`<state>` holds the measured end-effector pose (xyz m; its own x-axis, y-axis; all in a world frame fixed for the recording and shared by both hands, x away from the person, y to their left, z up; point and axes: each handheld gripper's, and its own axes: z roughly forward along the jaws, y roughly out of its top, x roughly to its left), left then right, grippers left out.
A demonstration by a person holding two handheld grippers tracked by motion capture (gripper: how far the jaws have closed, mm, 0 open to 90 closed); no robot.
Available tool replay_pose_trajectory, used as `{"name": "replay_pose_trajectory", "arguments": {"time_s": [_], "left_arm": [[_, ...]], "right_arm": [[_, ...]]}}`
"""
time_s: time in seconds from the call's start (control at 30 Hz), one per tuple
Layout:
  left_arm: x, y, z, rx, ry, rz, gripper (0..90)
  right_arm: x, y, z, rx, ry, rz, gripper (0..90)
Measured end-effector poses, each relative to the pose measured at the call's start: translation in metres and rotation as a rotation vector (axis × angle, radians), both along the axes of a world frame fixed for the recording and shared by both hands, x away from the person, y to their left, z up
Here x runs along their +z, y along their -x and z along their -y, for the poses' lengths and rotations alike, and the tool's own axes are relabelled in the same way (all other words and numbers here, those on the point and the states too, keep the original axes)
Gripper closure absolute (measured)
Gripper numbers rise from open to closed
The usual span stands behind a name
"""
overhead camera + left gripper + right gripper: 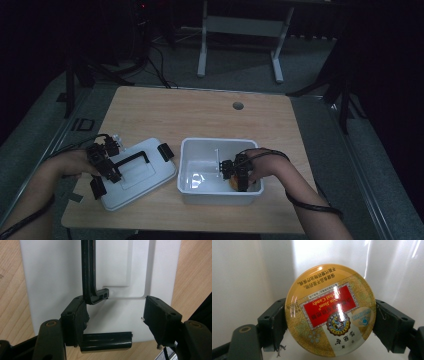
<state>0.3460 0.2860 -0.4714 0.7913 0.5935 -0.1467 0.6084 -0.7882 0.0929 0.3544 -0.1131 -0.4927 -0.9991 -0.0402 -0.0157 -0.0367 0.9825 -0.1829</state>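
Observation:
A white bin (220,141) stands at the table's front middle. Inside it, near the front right corner, my right gripper (239,180) points down, shut on a round yellow candy tin (233,184). In the right gripper view the tin (329,307) faces the camera with its red label, and the right gripper (330,323) has a jaw pressed on each side. The bin's white lid (150,156) lies flat to the left, with a black handle (131,159) and black end clips. My left gripper (115,307) hovers open over the lid's left end, its left jaw beside the handle (88,277), above a clip (106,341).
The wooden table (200,115) has a round cable hole (238,106) near its far edge. Beyond it a white desk frame (240,30) stands on the dark floor. A person's forearms come in from the bottom corners.

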Motion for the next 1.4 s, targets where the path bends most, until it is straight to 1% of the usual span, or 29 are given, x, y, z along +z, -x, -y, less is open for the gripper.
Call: {"name": "replay_pose_trajectory", "arguments": {"time_s": [0.13, 0.17, 0.23, 0.27, 0.37, 0.47, 0.53, 0.57, 0.67, 0.7, 0.73, 0.87, 0.9, 1.0, 1.1, 1.23, 1.4], "left_arm": [[-0.001, 0.000, -0.001, 0.002, 0.001, -0.002, 35.4], [-0.001, 0.000, -0.001, 0.001, 0.001, -0.002, 35.4], [-0.001, 0.000, -0.001, 0.000, 0.001, -0.002, 35.4], [-0.001, 0.000, -0.001, 0.000, 0.000, -0.002, 35.4], [0.000, 0.000, 0.000, -0.001, 0.001, 0.000, 35.4], [0.000, 0.000, 0.000, -0.001, 0.000, 0.000, 35.4], [0.000, 0.000, 0.000, 0.000, -0.004, 0.000, 35.4], [0.000, 0.000, 0.000, -0.001, -0.002, -0.001, 35.4], [0.001, 0.000, 0.000, -0.002, -0.002, 0.001, 35.4], [0.001, 0.000, 0.000, -0.002, -0.003, 0.003, 35.4], [0.001, 0.000, 0.000, 0.000, -0.004, 0.003, 35.4], [0.002, 0.000, 0.000, 0.001, -0.002, 0.003, 35.4], [0.002, 0.000, 0.000, -0.001, -0.004, 0.003, 35.4], [0.002, 0.001, 0.000, -0.002, -0.005, 0.002, 35.4], [0.002, 0.001, 0.000, -0.001, -0.007, 0.002, 35.4], [0.003, 0.001, -0.001, -0.003, -0.007, 0.008, 35.4], [0.004, 0.002, -0.001, -0.006, -0.005, 0.008, 35.5]], "right_arm": [[0.000, -0.002, 0.000, -0.013, -0.002, -0.011, 18.8], [0.000, -0.001, 0.000, -0.017, -0.010, -0.017, 18.8], [0.003, -0.001, 0.001, -0.010, -0.014, -0.012, 17.5], [0.004, -0.001, 0.002, -0.009, -0.019, -0.018, 16.9], [0.011, 0.001, 0.003, 0.000, -0.043, -0.013, 15.1], [0.020, 0.002, 0.004, 0.010, -0.063, -0.002, 13.1], [0.026, 0.002, 0.007, 0.026, -0.074, 0.016, 13.1], [0.030, 0.002, 0.008, 0.015, -0.080, 0.014, 13.2], [0.040, 0.001, 0.011, 0.010, -0.119, 0.024, 13.2], [0.043, 0.001, 0.012, 0.021, -0.129, 0.039, 13.2], [0.046, 0.001, 0.013, 0.022, -0.129, 0.044, 13.3], [0.058, 0.002, 0.018, 0.010, -0.151, 0.046, 13.5], [0.061, 0.002, 0.019, 0.020, -0.162, 0.053, 13.6], [0.072, 0.003, 0.024, 0.016, -0.192, 0.049, 13.8], [0.084, 0.004, 0.030, 0.005, -0.212, 0.054, 13.8], [0.098, 0.003, 0.041, -0.016, -0.231, 0.076, 13.8], [0.109, 0.002, 0.058, -0.049, -0.253, 0.093, 13.9]]}}
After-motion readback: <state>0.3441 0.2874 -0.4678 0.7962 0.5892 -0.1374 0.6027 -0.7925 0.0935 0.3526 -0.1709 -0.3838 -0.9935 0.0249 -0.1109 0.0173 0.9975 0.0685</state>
